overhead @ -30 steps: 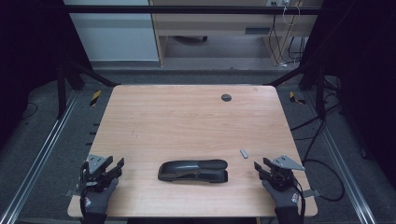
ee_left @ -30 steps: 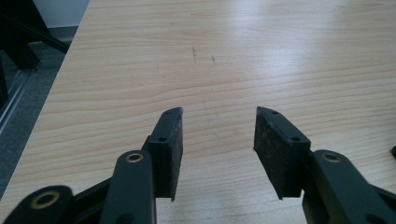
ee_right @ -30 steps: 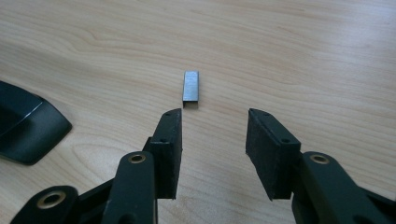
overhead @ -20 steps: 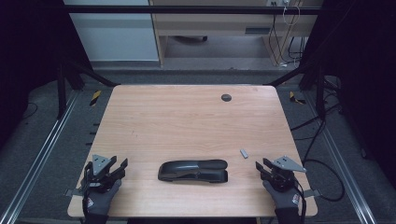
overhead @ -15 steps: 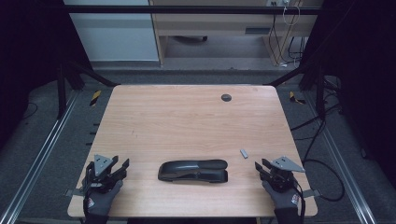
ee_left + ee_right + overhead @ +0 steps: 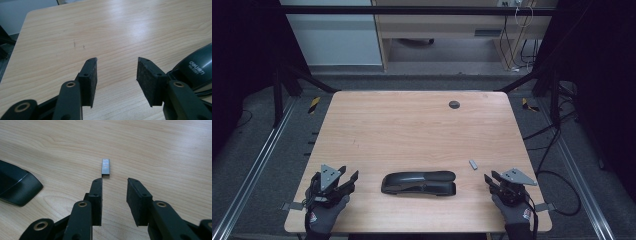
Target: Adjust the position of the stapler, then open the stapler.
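The tabletop (image 6: 412,130) is pale wood with a visible grain, its corners rounded, and a soft glare falls across it in the left gripper view. A small dark round cap (image 6: 454,104) sits near its far edge, right of centre. Faint dark scuffs (image 6: 74,44) mark the wood ahead of the left claw.

A black stapler (image 6: 418,182) lies flat near the near edge, about midway between the two claws, its length running left to right. A small strip of staples (image 6: 473,164) lies on the bare wood just right of it and apart from it, near the right claw.

The left claw (image 6: 346,179) rests at the near left corner, released, its jaws spread over bare wood with the stapler's end beside its right jaw. The right claw (image 6: 490,179) rests at the near right corner, also released and gripping nothing; in the right gripper view the staples lie just beyond its jaw tips.

Around the tabletop the room is dim: grey floor (image 6: 272,165), metal rails (image 6: 252,170) either side, black cables (image 6: 557,150) trailing at the right, yellow-and-black tape (image 6: 314,104) on the floor, and a wooden desk (image 6: 447,20) against the far wall.
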